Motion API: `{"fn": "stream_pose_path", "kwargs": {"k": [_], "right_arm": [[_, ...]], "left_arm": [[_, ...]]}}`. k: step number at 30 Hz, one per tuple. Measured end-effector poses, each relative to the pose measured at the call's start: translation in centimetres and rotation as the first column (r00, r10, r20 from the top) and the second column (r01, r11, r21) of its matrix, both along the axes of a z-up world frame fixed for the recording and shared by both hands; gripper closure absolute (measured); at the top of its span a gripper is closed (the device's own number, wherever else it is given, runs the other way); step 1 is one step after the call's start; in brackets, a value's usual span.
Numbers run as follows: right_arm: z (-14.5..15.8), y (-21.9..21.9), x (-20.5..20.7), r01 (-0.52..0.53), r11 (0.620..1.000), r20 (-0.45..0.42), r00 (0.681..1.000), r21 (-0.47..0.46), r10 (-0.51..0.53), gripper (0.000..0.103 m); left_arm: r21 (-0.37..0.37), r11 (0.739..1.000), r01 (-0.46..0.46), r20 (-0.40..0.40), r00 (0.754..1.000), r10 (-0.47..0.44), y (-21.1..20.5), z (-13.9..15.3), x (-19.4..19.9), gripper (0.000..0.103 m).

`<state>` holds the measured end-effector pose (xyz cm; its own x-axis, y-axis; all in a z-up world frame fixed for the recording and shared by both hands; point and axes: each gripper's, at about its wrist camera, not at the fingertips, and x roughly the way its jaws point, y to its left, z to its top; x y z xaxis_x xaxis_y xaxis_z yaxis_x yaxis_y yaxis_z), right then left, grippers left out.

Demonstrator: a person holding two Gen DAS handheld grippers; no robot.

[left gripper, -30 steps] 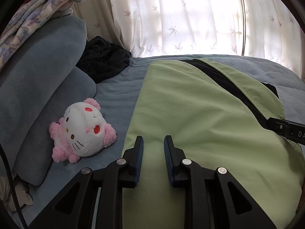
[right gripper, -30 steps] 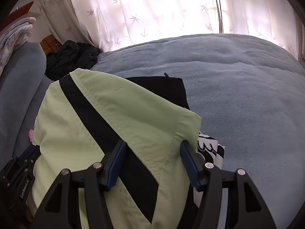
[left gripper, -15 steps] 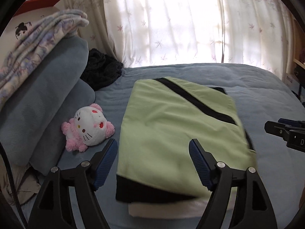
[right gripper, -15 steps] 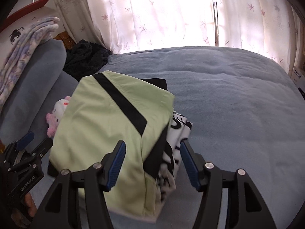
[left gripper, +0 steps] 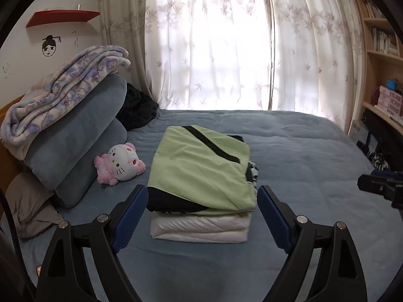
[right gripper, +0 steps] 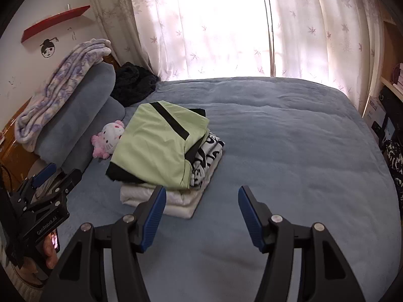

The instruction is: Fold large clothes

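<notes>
A folded light-green garment with black stripes [left gripper: 199, 166] lies on top of a stack on the blue bed; it also shows in the right wrist view [right gripper: 156, 146]. Under it lie a black-and-white patterned garment [right gripper: 209, 156] and a folded white garment [left gripper: 199, 229]. My left gripper [left gripper: 202, 214] is open and empty, held back from the stack's near edge. My right gripper [right gripper: 201, 214] is open and empty, in front of the stack and to its right. Each gripper shows at the edge of the other's view.
A pink and white plush toy [left gripper: 121, 163] lies left of the stack against blue pillows [left gripper: 75, 138] topped by a floral blanket [left gripper: 63, 100]. Dark clothing [left gripper: 137, 109] sits by the curtain. Shelves [left gripper: 380, 80] stand on the right. The blue bed [right gripper: 289, 151] stretches to the right.
My left gripper opened and let go of the green garment. Both grippers pulled back and up from the stack, and the green garment now lies flat on top.
</notes>
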<state>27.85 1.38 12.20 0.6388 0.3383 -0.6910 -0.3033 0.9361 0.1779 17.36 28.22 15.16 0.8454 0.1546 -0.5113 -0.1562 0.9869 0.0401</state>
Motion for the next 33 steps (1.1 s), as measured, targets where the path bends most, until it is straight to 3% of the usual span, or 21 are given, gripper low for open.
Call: {"fn": "stream_pose_path", "kwargs": {"k": [7, 12, 17, 27, 33], "right_arm": [[-0.2, -4.2, -7.2, -0.014, 0.999, -0.006, 1.000, 0.032, 0.014, 0.041], [-2.8, -6.4, -11.7, -0.008, 0.999, -0.034, 0.999, 0.034, 0.010, 0.038], [-6.0, -8.4, -15.6, 0.020, 0.999, -0.055, 0.998, 0.049, -0.017, 0.032], [-10.7, -11.9, -21.7, 0.158, 0.987, -0.032, 0.987, 0.026, -0.158, 0.018], [-12.8, -12.7, -24.4, 0.178, 0.983, -0.069, 0.982, 0.035, -0.175, 0.017]], "left_arm": [[-0.043, 0.998, 0.055, 0.018, 0.998, -0.055, -4.7, -0.1, -7.0, 0.001], [-0.026, 0.994, 0.103, -0.012, 0.995, -0.104, -7.9, -2.3, -10.4, 0.001], [-0.076, 0.987, 0.141, -0.013, 0.990, -0.143, -10.2, -4.8, -14.4, 0.001], [-0.055, 0.994, 0.098, -0.086, 0.991, -0.103, -13.1, -9.4, -19.0, 0.001], [-0.073, 0.989, 0.126, -0.144, 0.980, -0.136, -14.7, -11.7, -20.8, 0.001]]}}
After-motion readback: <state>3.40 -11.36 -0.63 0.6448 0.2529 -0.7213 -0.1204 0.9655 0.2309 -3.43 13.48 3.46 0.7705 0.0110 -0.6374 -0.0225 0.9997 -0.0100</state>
